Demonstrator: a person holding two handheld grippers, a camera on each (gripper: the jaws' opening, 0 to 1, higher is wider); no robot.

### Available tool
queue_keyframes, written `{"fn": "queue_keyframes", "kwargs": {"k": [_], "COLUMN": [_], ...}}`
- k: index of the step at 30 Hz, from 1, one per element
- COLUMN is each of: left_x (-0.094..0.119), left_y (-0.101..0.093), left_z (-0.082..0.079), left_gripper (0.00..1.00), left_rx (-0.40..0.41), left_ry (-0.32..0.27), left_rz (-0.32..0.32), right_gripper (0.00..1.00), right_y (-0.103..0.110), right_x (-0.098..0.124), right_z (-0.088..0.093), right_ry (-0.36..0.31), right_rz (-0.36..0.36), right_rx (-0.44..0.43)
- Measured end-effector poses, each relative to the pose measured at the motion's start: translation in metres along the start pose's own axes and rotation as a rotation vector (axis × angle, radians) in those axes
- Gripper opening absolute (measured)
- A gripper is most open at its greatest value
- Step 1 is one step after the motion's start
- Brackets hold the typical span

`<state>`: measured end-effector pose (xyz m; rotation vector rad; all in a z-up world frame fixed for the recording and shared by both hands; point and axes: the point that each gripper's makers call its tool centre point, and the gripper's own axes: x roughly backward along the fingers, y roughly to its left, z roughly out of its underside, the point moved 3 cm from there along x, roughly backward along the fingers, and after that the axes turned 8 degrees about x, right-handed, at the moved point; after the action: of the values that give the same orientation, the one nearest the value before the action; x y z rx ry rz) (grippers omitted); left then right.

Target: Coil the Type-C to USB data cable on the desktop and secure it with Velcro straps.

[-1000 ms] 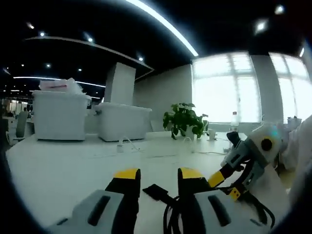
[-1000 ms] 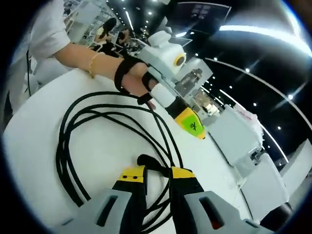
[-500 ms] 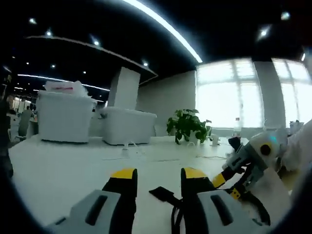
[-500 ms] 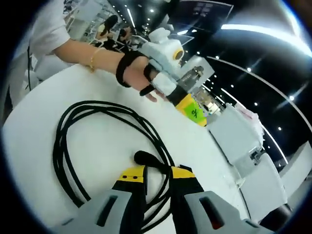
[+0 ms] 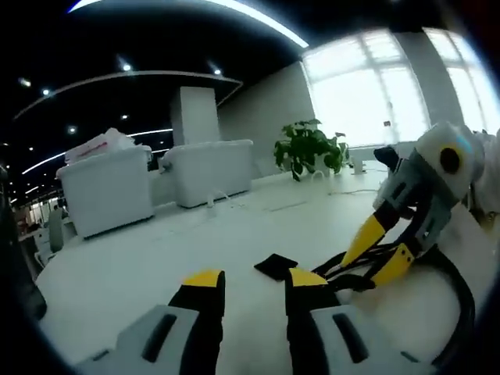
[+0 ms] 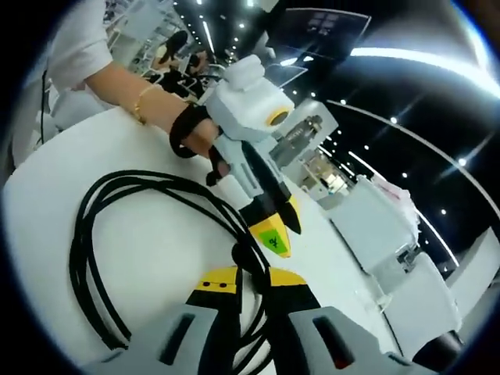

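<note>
Your right gripper (image 6: 250,280) clamps the black cable (image 6: 101,234), loosely looped on the white desk (image 6: 156,258); your left gripper (image 5: 251,283) stands apart just beside it.

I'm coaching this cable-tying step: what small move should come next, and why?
Probably bring the left gripper in to catch the black strap tab and start wrapping. The right gripper looks pinched on the coiled cable, the coil rests on the white desktop, and the tab lies loose.

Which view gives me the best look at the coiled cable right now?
The right gripper view. There the black cable lies in several loops across the white desktop, with most of the coil in sight. The left gripper view catches just part of it, curving along the right edge beside the right tool.
</note>
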<state>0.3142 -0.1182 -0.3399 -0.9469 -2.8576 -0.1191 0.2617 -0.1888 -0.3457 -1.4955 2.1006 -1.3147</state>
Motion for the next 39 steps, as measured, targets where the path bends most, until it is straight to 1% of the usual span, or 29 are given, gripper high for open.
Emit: {"fn": "queue_keyframes", "kwargs": {"k": [2, 3, 6, 7, 8, 11, 12, 13, 14, 17, 19, 22, 23, 24, 25, 26, 27, 29, 31, 32, 34, 35, 37, 39], "left_x": [-0.002, -0.003, -0.002, -0.002, -0.002, -0.002, -0.002, -0.002, -0.002, -0.004, -0.005, -0.005, -0.005, -0.006, -0.006, -0.006, -0.006, -0.007, -0.007, -0.008, -0.008, -0.008, -0.008, -0.008], "left_y": [-0.002, -0.002, -0.002, -0.002, -0.003, -0.003, -0.003, -0.004, -0.004, -0.007, -0.007, -0.008, -0.009, -0.01, -0.009, -0.009, -0.009, -0.011, -0.011, -0.012, -0.013, -0.013, -0.013, -0.012], "left_z": [0.005, 0.006, 0.005, 0.005, 0.005, 0.004, 0.004, 0.004, 0.003, 0.003, 0.003, 0.003, 0.004, 0.004, 0.004, 0.004, 0.004, 0.006, 0.007, 0.007, 0.008, 0.009, 0.01, 0.025], "left_gripper": [0.32, 0.32, 0.31, 0.31, 0.31, 0.31, 0.31, 0.31, 0.31, 0.28, 0.27, 0.25, 0.23, 0.22, 0.22, 0.22, 0.22, 0.22, 0.21, 0.21, 0.2, 0.2, 0.2, 0.2], "left_rx": [-0.017, -0.022, -0.028, -0.031, -0.035, -0.048, -0.054, -0.061, -0.07, -0.092, -0.103, -0.111, -0.111, -0.112, -0.12, -0.122, -0.115, -0.087, -0.076, -0.075, -0.072, -0.069, -0.06, -0.107], "left_ry": [0.02, 0.026, 0.024, 0.023, 0.023, 0.022, 0.022, 0.021, 0.021, 0.032, 0.034, 0.033, 0.033, 0.033, 0.034, 0.034, 0.034, 0.036, 0.04, 0.041, 0.045, 0.049, 0.054, 0.135], "left_rz": [0.0, -0.001, 0.001, 0.001, 0.001, 0.001, 0.002, 0.004, 0.006, 0.032, 0.041, 0.046, 0.053, 0.055, 0.052, 0.051, 0.054, 0.072, 0.079, 0.081, 0.086, 0.089, 0.094, 0.084], "right_gripper": [0.09, 0.09, 0.08, 0.08, 0.04, 0.02, 0.02, 0.02, 0.02, 0.01, 0.01, 0.02, 0.02, 0.02, 0.02, 0.02, 0.02, 0.02, 0.02, 0.03, 0.04, 0.04, 0.04, 0.05], "right_y": [0.0, -0.002, -0.007, -0.008, -0.01, -0.016, -0.019, -0.023, -0.028, -0.039, -0.044, -0.048, -0.047, -0.048, -0.046, -0.045, -0.04, -0.043, -0.043, -0.046, -0.05, -0.05, -0.05, -0.055], "right_x": [-0.002, -0.002, -0.005, -0.006, -0.007, -0.009, -0.008, -0.008, -0.008, -0.011, -0.014, -0.021, -0.024, -0.027, -0.031, -0.033, -0.037, -0.041, -0.043, -0.046, -0.05, -0.053, -0.057, -0.06], "right_z": [-0.002, -0.002, -0.005, -0.007, -0.008, -0.009, -0.01, -0.011, -0.01, 0.001, 0.012, 0.032, 0.037, 0.043, 0.051, 0.055, 0.061, 0.06, 0.06, 0.06, 0.062, 0.061, 0.063, 0.067], "right_ry": [-0.022, -0.022, -0.037, -0.05, -0.056, -0.058, -0.06, -0.079, -0.093, -0.072, -0.039, -0.004, 0.001, 0.021, 0.058, 0.073, 0.11, 0.088, 0.119, 0.134, 0.156, 0.152, 0.156, 0.159], "right_rz": [0.0, 0.004, 0.026, 0.03, 0.031, 0.047, 0.049, 0.056, 0.058, 0.073, 0.087, 0.079, 0.061, 0.061, 0.045, 0.032, 0.0, -0.001, -0.03, -0.035, -0.009, -0.008, 0.007, 0.038], "right_rx": [-0.037, -0.041, -0.058, -0.082, -0.093, -0.077, -0.089, -0.147, -0.185, -0.242, -0.298, -0.453, -0.487, -0.517, -0.553, -0.565, -0.574, -0.553, -0.518, -0.476, -0.391, -0.368, -0.363, -0.338]}}
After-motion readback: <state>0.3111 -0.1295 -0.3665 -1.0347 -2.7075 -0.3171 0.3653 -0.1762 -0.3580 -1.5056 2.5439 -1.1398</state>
